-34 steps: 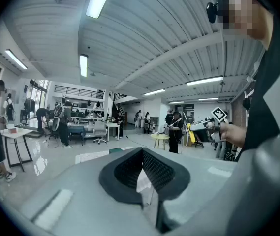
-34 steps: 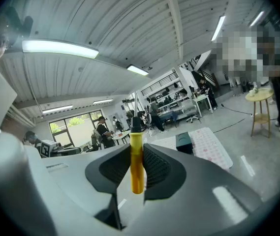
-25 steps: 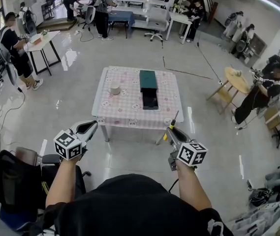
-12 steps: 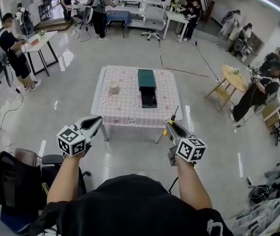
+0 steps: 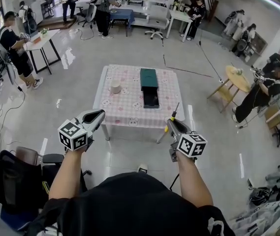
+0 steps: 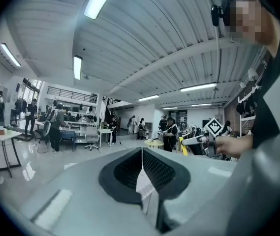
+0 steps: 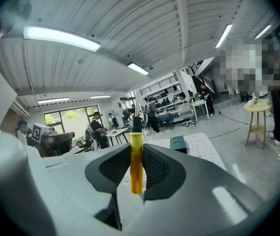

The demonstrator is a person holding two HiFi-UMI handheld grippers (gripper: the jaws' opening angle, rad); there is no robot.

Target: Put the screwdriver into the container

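**Ops:** Count?
**Me:** I see two tongs: left gripper point(image 5: 98, 116) and right gripper point(image 5: 172, 125). One yellow-handled screwdriver with a black shaft point(image 7: 136, 163). One table under a pink checked cloth point(image 5: 125, 109). On it are one dark green box-shaped container point(image 5: 148, 77), one black tray point(image 5: 150, 99) touching its near end, and one white cylinder point(image 5: 115, 88).
**Ops:** Do the views differ?
**Me:** Right gripper view shows the handle clamped upright between the pads. Head view gives me only the shaft and a bit of yellow past the jaw tips. Left gripper view shows its jaws closed together, with a small white scrap point(image 6: 143, 185) at the seam. I can't tell what it is.
**Ops:** Screwdriver versus tongs?
**Me:** It's in the right one, well apart from the left. Both hang short of the table's near edge. The container is well apart from them, mid-table.
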